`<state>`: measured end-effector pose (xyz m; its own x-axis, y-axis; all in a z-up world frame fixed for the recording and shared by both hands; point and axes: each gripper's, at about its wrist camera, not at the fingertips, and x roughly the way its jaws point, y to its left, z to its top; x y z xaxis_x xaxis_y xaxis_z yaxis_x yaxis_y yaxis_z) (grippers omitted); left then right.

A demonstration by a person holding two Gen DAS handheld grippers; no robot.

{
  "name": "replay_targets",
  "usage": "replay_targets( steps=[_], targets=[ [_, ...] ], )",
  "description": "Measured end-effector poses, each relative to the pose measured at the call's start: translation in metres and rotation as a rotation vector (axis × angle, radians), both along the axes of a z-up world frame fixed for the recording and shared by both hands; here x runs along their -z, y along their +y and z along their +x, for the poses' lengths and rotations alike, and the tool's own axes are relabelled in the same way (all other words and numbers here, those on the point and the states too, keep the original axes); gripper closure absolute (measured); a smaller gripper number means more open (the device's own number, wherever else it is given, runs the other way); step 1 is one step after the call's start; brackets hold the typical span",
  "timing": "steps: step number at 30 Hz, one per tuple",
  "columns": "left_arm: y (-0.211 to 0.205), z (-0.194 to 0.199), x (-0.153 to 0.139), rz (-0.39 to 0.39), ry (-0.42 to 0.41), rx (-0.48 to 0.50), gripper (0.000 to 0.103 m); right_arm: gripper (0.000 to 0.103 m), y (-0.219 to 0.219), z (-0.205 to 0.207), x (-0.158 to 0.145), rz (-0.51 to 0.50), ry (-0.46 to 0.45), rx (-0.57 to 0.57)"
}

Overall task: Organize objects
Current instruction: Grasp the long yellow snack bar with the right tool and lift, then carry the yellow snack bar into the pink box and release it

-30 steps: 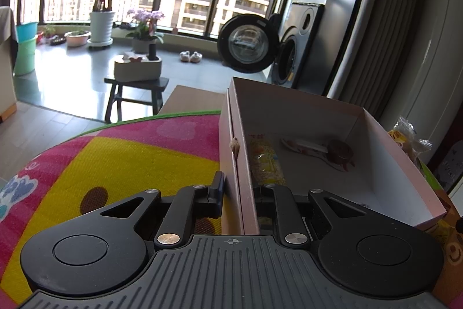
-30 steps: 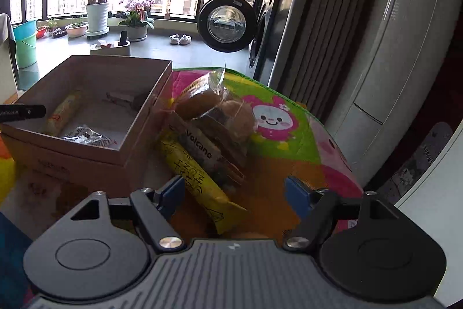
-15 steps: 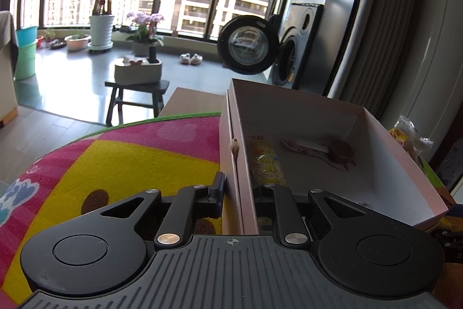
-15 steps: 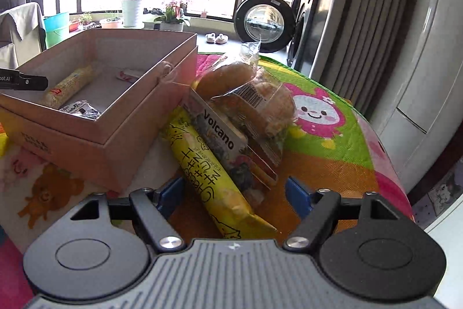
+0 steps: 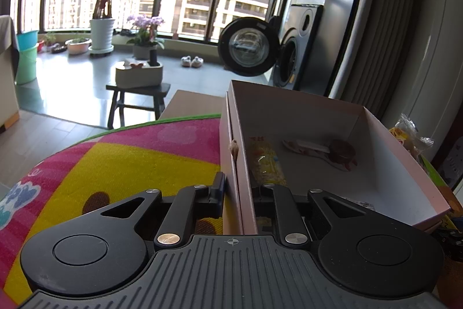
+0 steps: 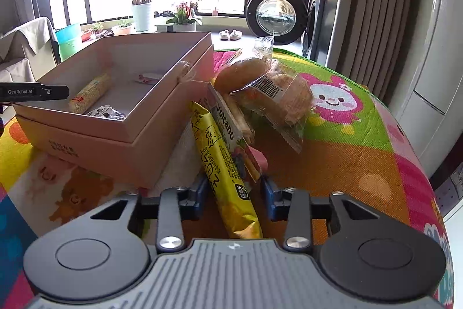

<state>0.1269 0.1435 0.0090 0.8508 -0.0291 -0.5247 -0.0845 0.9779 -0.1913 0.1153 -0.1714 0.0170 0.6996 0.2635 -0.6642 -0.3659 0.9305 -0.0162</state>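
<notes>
The pink cardboard box (image 5: 390, 158) stands open on the colourful mat (image 5: 115, 164). My left gripper (image 5: 238, 193) is shut on the box's near-left wall, one finger inside and one outside. Inside lie a yellow roll-shaped snack (image 5: 264, 164) and a red wrapped sweet (image 5: 332, 152). In the right wrist view the box (image 6: 101, 146) sits left. A yellow snack packet (image 6: 220, 164) lies beside it, with a "Volcano" pack (image 6: 228, 123) and a bag of bread (image 6: 275, 89). My right gripper (image 6: 234, 193) is open, its fingers narrowly straddling the yellow packet's near end.
The mat (image 6: 347, 149) ends in a rounded edge to the right, with pale cabinets beyond. A washing machine with its round door open (image 6: 275, 15) stands at the back. A dark stool (image 5: 139, 94) stands on the floor beyond the table's far edge.
My right gripper moved forward and down over the yellow packet, and its fingers narrowed around it. My left gripper kept its hold on the box wall.
</notes>
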Motion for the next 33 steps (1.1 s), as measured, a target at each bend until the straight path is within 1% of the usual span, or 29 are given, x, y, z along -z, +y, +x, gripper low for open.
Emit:
replay_targets(
  steps=[1, 6, 11, 16, 19, 22, 24, 25, 26, 29, 31, 33],
  targets=[
    [0.0, 0.0, 0.0, 0.0, 0.0, 0.0, 0.087, 0.077, -0.001, -0.005, -0.001, 0.0, 0.009, 0.008],
    [0.0, 0.0, 0.0, -0.001, 0.0, 0.0, 0.087, 0.082, 0.0, -0.043, -0.005, -0.016, 0.04, 0.042],
    [0.0, 0.0, 0.001, -0.002, 0.0, 0.0, 0.087, 0.082, 0.017, -0.091, -0.009, -0.032, 0.083, -0.004],
    [-0.001, -0.001, 0.001, -0.003, 0.0, 0.001, 0.086, 0.079, 0.032, -0.117, -0.012, -0.015, 0.115, -0.02],
    [-0.001, 0.0, 0.001, -0.004, 0.001, 0.001, 0.086, 0.074, 0.037, -0.122, -0.014, 0.001, 0.136, -0.02],
    [-0.002, 0.0, 0.001, -0.005, 0.001, 0.001, 0.086, 0.061, 0.041, -0.126, -0.018, 0.039, 0.16, -0.069],
    [-0.002, 0.0, 0.001, -0.005, 0.001, 0.001, 0.086, 0.057, 0.044, -0.129, -0.023, 0.048, 0.138, -0.099],
    [-0.002, 0.0, 0.001, -0.005, 0.001, 0.001, 0.086, 0.052, 0.047, -0.129, -0.026, 0.036, 0.115, -0.104],
    [-0.002, -0.001, 0.001, -0.005, 0.001, 0.001, 0.086, 0.05, 0.049, -0.129, -0.028, 0.019, 0.094, -0.102],
    [-0.002, -0.001, 0.001, -0.005, 0.001, 0.001, 0.086, 0.05, 0.052, -0.117, -0.028, -0.02, 0.068, -0.073],
    [-0.002, -0.001, 0.001, -0.006, 0.001, 0.001, 0.086, 0.05, 0.053, -0.105, -0.024, -0.026, 0.074, -0.042],
    [-0.002, -0.001, 0.001, -0.005, 0.001, 0.001, 0.086, 0.05, 0.053, -0.093, -0.018, -0.016, 0.099, -0.023]
  ],
)
